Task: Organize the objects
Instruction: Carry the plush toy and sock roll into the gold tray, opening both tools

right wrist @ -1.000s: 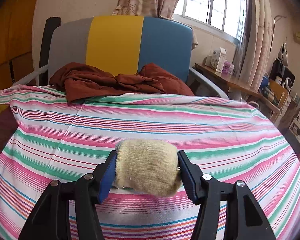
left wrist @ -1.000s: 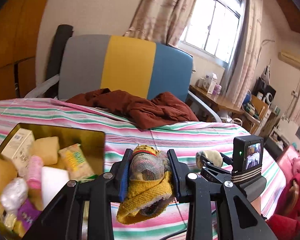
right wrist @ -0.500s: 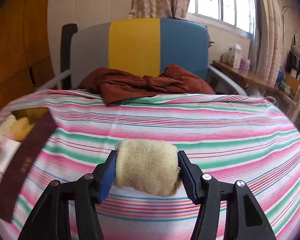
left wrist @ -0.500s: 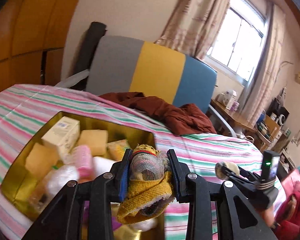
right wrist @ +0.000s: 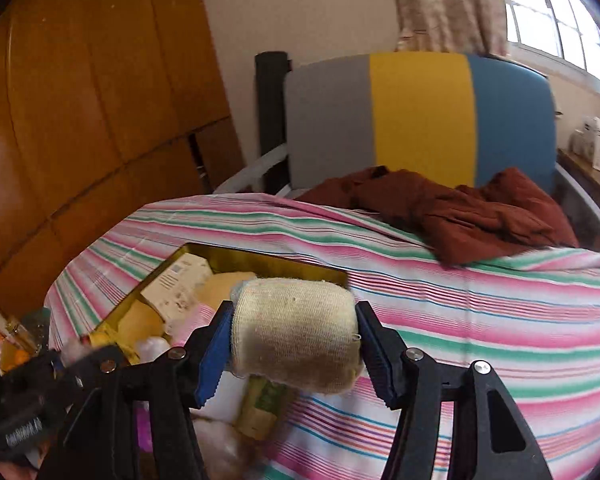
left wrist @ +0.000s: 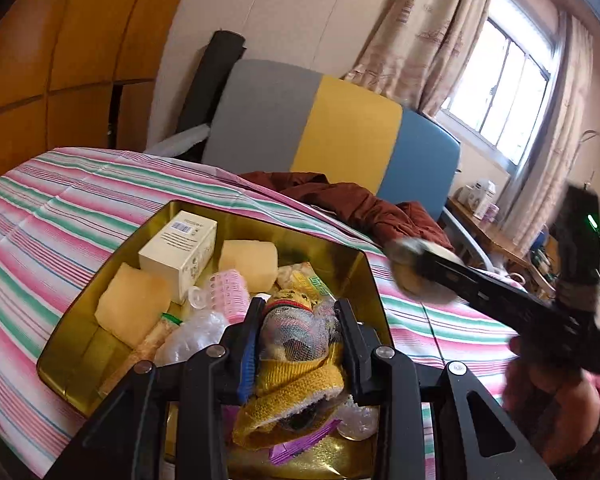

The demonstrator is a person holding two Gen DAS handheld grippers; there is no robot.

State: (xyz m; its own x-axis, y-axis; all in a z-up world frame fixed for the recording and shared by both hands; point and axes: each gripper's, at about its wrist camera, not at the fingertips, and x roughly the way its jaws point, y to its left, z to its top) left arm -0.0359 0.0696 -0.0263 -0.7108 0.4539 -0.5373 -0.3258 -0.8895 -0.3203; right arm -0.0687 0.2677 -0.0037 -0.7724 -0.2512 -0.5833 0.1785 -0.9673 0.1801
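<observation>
My left gripper (left wrist: 300, 308) is shut on a yellow knit bundle wrapped in netting (left wrist: 296, 364) and hangs over the near part of the open gold tin (left wrist: 60, 360). In the tin lie a cream box (left wrist: 178, 246), yellow sponges (left wrist: 132, 308), a pink roller (left wrist: 228, 292) and clear plastic. My right gripper (right wrist: 292, 308) is shut on a cream bandage roll (right wrist: 296, 344), above the striped cloth beside the tin's right rim (right wrist: 260, 262). In the left wrist view the right gripper (left wrist: 408, 268) appears blurred, right of the tin. The left gripper's body (right wrist: 80, 360) shows blurred at the right wrist view's lower left.
A pink, green and white striped cloth (left wrist: 60, 208) covers the surface. A brown garment (left wrist: 360, 208) lies at its far edge against a grey, yellow and blue chair back (left wrist: 340, 132). Wooden cabinets (right wrist: 80, 100) stand on the left. A hand (left wrist: 540, 380) holds the right gripper.
Both grippers have swung left toward the gold tin. The left one now hangs over its contents. The right one has risen and the tin has come into its view.
</observation>
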